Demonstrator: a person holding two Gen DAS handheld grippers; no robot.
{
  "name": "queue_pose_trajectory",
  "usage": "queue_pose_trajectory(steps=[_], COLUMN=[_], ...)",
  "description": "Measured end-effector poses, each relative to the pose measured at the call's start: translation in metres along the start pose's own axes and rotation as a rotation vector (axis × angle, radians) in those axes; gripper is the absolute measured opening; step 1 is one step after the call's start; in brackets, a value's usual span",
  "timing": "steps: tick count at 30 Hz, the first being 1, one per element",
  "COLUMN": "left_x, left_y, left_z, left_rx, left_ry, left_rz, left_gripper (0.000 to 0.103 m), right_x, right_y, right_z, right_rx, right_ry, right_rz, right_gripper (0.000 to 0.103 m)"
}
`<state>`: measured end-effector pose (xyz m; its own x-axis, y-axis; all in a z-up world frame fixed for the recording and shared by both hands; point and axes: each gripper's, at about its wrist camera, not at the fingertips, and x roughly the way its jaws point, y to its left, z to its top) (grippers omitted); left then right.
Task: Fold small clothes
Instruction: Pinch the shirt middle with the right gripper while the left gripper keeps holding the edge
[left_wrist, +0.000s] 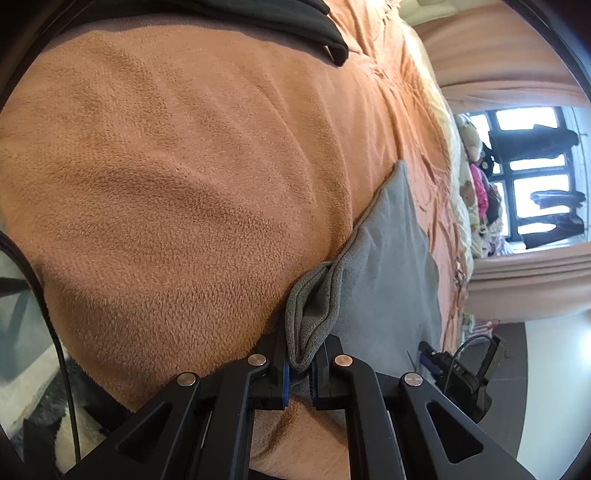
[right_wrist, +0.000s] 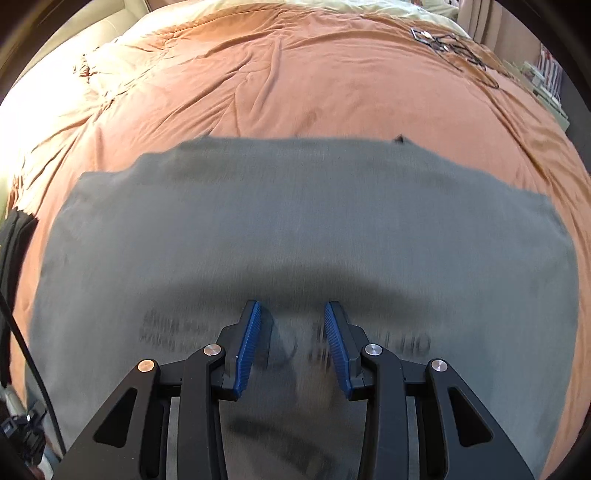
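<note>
Pinching grey shirt (left_wrist: 388, 258) hem, left tool (left_wrist: 300, 363), bunched, blurred print

A bed under a rumpled orange quilt (right_wrist: 295, 74), peach curtains (left_wrist: 517, 66) flanking a bright dark-framed window (left_wrist: 535, 173).
</note>
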<state>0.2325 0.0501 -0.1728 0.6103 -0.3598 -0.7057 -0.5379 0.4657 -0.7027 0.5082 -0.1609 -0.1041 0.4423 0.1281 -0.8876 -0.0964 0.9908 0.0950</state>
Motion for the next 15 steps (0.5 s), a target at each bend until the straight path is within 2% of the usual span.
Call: queue_pose_trajectory(steps=[5, 9, 15], left_x=[-0.001, 0.002, 0.001], left_y=[-0.003, -0.006, -0.005], left_z=[-0.003, -0.004, -0.005], left_rx=[-0.019, -0.025, -0.026], left_ry=[-0.019, -0.024, -0.022], left_rz=[0.032, 0.044, 0.053], left_gripper=[0.007, 0.007, 0.007], right_x=[0.017, 0.03, 0.044], right_y=[0.004, 0.002, -0.006], right_z=[0.026, 0.043, 0.068], right_rx=[-0.02, -0.046, -0.017], right_ry=[0.001, 0.004, 0.012], right_rz=[-0.01, -0.017, 0.023], right_gripper=[0.034, 0.015, 0.01])
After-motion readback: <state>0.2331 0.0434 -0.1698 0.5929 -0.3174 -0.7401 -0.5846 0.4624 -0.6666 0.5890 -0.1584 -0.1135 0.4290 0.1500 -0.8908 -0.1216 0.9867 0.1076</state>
